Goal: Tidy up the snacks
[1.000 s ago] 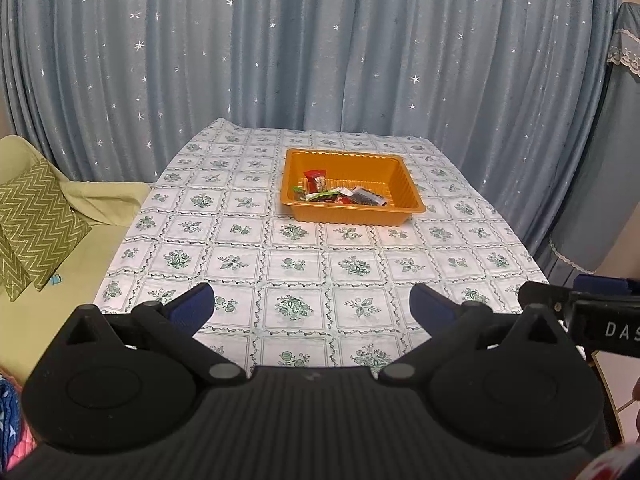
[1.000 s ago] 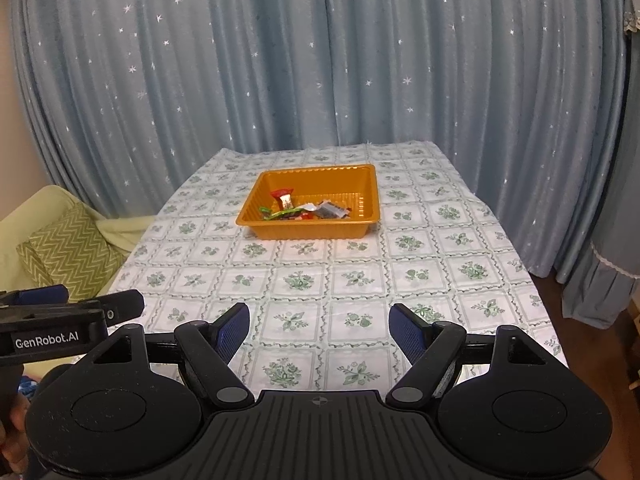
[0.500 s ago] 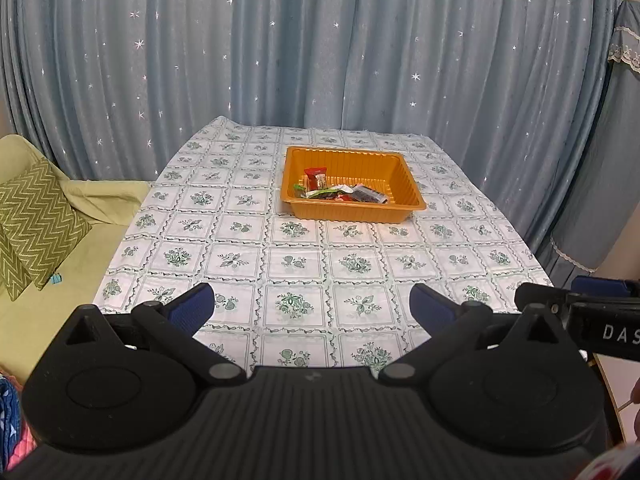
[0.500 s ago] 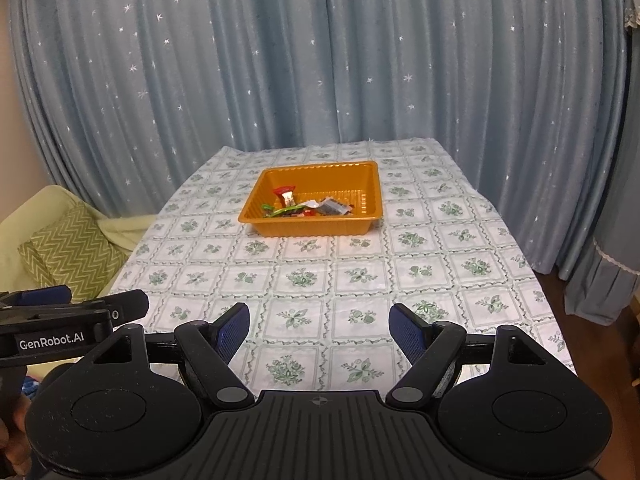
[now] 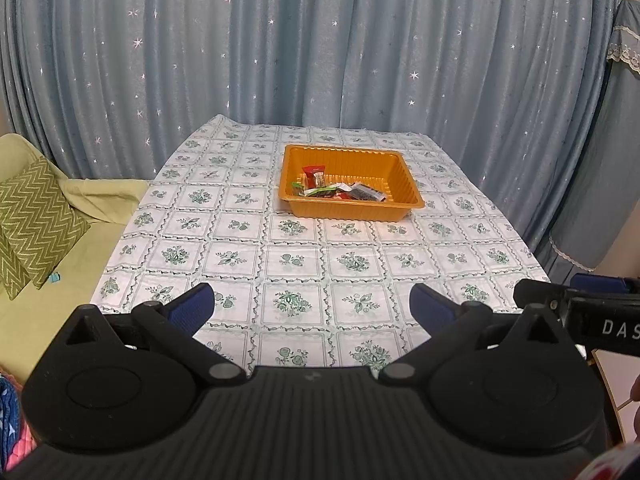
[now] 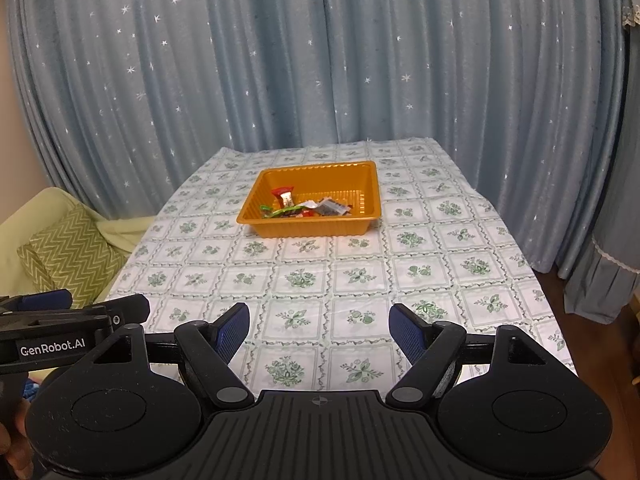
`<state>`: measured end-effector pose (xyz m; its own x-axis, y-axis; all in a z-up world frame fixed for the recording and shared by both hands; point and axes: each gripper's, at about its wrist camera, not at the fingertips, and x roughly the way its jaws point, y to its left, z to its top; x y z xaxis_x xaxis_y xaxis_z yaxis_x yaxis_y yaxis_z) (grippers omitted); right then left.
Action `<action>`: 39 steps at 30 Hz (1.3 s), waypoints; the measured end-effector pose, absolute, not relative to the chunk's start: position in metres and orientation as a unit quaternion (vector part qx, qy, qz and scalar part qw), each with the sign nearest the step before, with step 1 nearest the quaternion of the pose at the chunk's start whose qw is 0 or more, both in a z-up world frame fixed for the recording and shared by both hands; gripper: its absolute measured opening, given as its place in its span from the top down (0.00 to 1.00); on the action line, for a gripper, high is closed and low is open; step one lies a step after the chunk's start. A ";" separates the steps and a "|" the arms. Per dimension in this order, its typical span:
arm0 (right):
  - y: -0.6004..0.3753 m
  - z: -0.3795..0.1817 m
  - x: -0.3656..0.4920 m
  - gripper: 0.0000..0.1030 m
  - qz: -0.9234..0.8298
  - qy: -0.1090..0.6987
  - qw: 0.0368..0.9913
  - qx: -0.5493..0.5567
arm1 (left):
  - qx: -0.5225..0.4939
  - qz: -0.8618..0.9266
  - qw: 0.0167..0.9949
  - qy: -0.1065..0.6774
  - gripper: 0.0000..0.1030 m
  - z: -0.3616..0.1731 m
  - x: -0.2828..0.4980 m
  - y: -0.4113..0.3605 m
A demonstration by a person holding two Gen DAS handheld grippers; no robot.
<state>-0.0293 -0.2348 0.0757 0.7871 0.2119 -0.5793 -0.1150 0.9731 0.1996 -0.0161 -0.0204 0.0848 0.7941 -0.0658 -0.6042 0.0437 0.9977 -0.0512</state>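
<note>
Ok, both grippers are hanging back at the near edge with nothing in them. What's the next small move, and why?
Probably ease the right gripper forward toward the orange tray. Both it and the left gripper are open and empty above the near tablecloth, while all the snack packets lie in the tray at the far end, so nothing can be picked up from here.

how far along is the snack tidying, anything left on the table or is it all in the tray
Done, as far as it shows: the snack packets all lie inside the orange tray, and no loose snack shows on the tablecloth. In hand: nothing. The left gripper and right gripper are both open and empty, at the near end of the table, well short of the tray. Left: nothing visible; whether the packets need sorting I cannot tell.
</note>
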 end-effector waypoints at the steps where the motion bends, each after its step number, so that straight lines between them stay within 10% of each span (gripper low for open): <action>1: -0.235 0.076 -0.029 0.26 0.086 0.315 0.942 0.077 | -0.017 -0.028 0.947 0.320 0.00 0.085 -0.016 -0.020; 39: -0.234 0.072 -0.030 0.26 0.085 0.317 0.941 0.081 | -0.016 -0.029 0.946 0.322 0.00 0.082 -0.016 -0.021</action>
